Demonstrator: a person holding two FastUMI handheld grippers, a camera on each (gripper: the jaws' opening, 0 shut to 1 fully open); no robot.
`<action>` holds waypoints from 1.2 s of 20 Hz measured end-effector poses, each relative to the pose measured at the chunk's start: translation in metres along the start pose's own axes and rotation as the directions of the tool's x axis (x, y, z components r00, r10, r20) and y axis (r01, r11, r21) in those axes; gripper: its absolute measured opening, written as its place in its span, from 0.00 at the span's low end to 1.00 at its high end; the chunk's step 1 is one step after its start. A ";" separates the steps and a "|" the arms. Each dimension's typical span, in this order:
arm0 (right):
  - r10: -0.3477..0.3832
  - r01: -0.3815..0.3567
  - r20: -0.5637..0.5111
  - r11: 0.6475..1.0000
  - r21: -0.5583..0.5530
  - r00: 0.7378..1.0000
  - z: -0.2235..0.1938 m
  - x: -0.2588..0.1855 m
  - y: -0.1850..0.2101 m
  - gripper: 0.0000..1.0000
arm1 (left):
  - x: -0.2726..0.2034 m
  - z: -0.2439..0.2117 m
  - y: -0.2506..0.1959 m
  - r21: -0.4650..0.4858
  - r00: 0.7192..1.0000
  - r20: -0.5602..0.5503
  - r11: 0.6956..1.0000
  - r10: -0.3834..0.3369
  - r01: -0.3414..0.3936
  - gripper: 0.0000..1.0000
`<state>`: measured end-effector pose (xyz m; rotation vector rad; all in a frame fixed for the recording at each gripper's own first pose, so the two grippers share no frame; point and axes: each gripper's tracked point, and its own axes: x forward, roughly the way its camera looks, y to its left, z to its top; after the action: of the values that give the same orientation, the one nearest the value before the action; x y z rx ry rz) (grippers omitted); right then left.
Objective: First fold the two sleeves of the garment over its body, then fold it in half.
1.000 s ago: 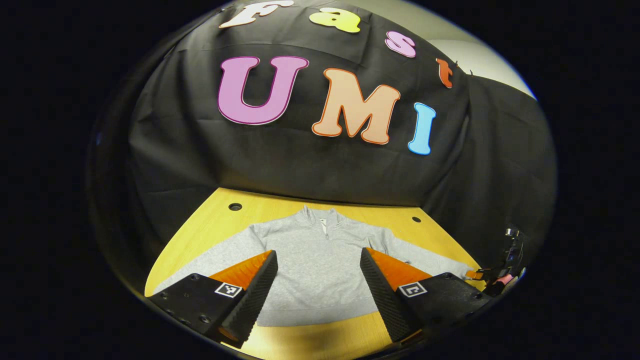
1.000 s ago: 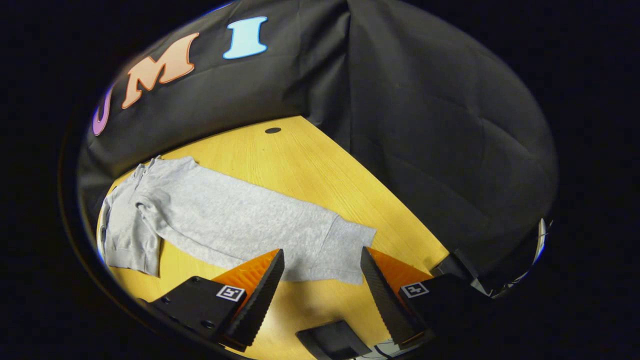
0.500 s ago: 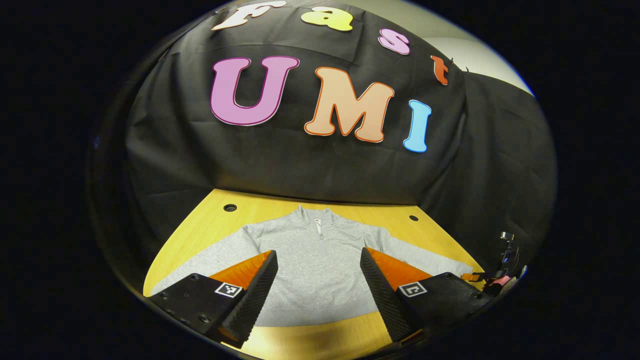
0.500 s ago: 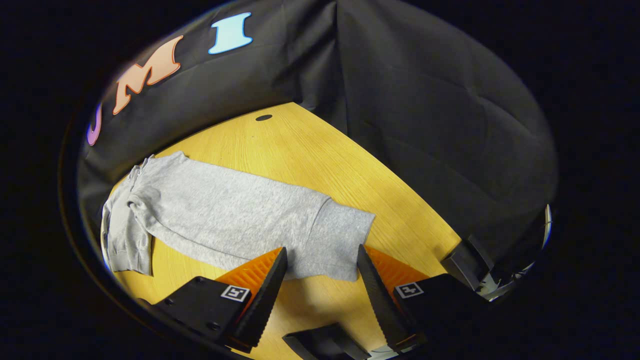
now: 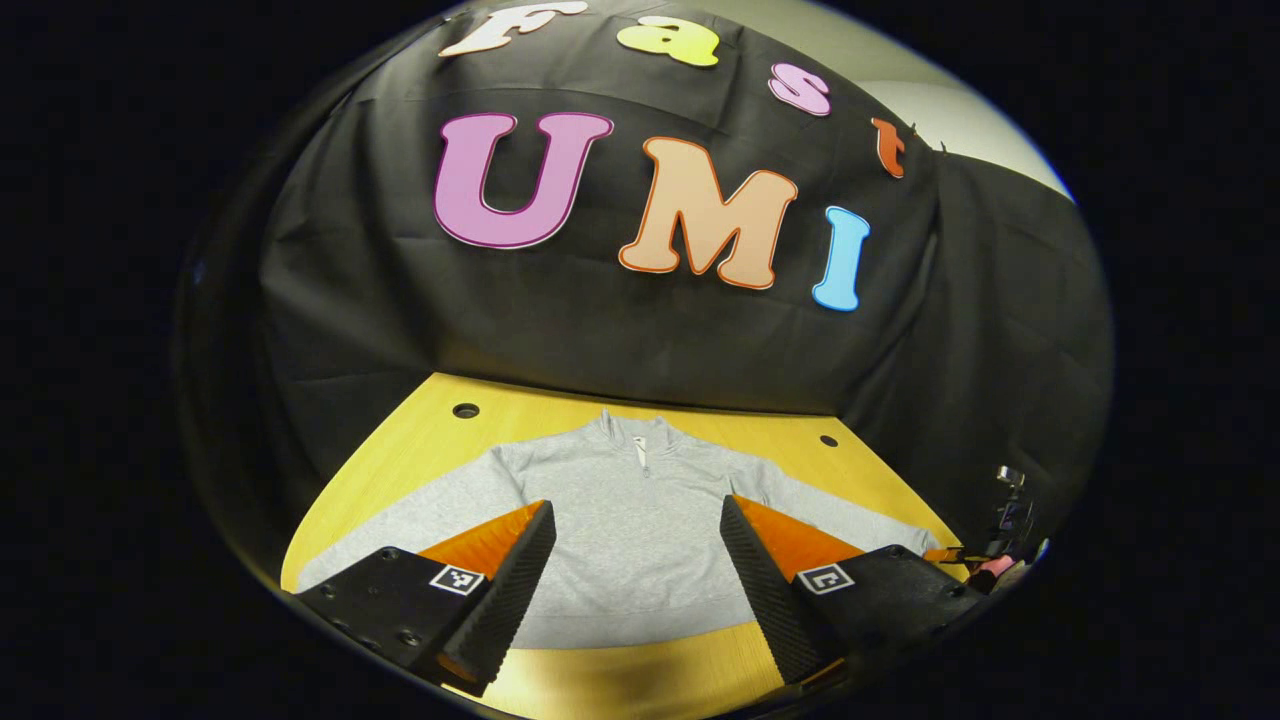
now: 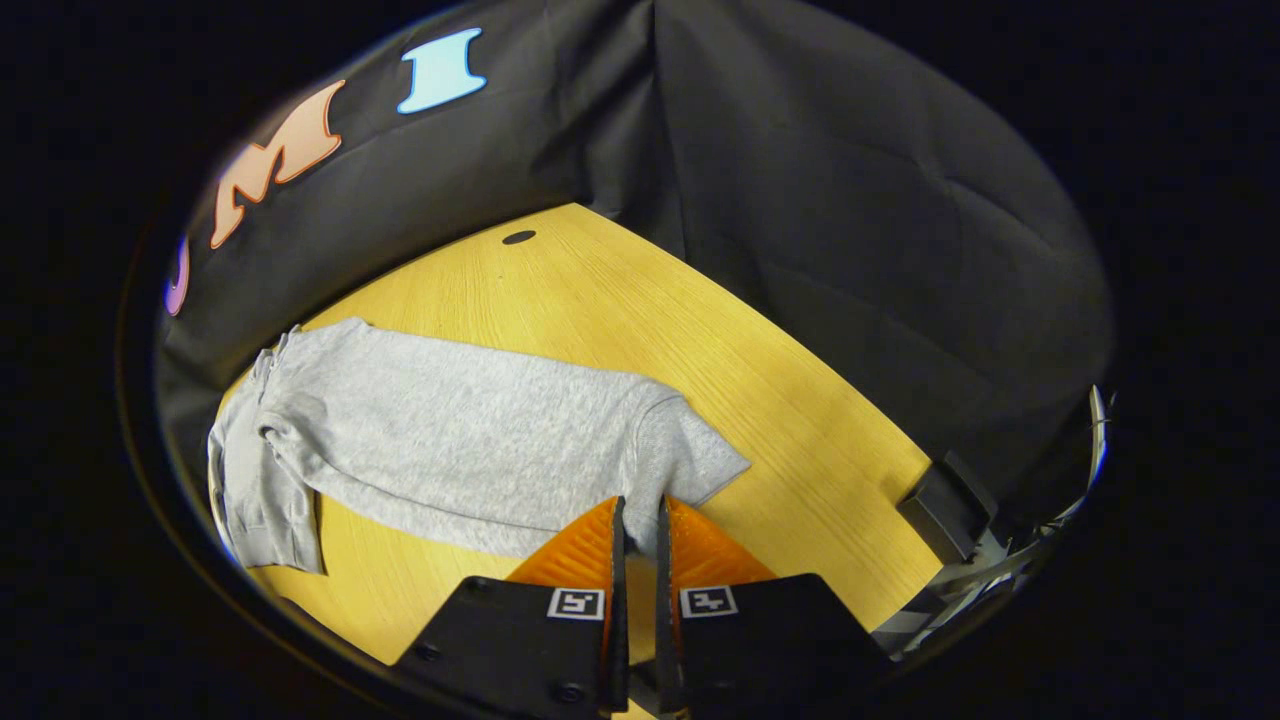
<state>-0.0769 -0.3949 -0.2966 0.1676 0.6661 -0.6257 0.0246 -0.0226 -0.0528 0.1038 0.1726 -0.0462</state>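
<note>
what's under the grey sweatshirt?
The yellow wooden table; the sweatshirt lies flat on it, sleeves spread. Whatever lies beneath the fabric is covered. The right gripper has pinched the cuff.

Black cloth wall (image 5: 560, 320), yellow wooden table (image 6: 720, 340) with 2 round holes (image 5: 466, 410), pale wall (image 5: 950, 110) behind

Item: grey sweatshirt (image 5: 630, 540), short zip collar (image 5: 640, 440).
Pose: flat, front up, sleeves spread.
Location: wooden table (image 6: 640, 310).
Right cuff (image 6: 685, 465): pinched, slightly bunched.
</note>
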 end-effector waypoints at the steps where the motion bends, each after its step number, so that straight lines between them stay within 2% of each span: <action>1: 0.003 -0.003 0.011 1.000 -0.001 1.000 0.005 -0.005 0.004 0.13 | -0.001 0.000 0.003 -0.005 1.000 0.000 1.000 0.004 -0.004 0.97; 8: 0.103 -0.108 0.135 0.994 0.026 0.985 0.048 -0.054 0.070 0.13 | -0.012 -0.006 0.028 -0.034 1.000 -0.002 0.999 0.013 -0.013 0.97; 14: 0.231 -0.232 0.216 0.973 -0.021 0.949 0.084 -0.095 0.161 0.13 | -0.024 -0.007 0.051 -0.018 1.000 -0.005 1.000 0.011 -0.012 0.97; 19: 0.373 -0.367 0.265 0.927 -0.074 0.889 0.118 -0.131 0.256 0.13 | -0.039 -0.011 0.068 -0.013 1.000 0.004 1.000 0.018 -0.018 0.97; 24: 0.514 -0.486 0.294 0.858 -0.167 0.806 0.146 -0.167 0.359 0.13 | -0.057 -0.021 0.091 -0.031 0.998 0.003 0.998 0.059 -0.058 0.97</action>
<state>0.1102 -0.0740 -0.0965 0.1486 0.2961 -0.1029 -0.0299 0.0725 -0.0547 0.0777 0.1661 0.0146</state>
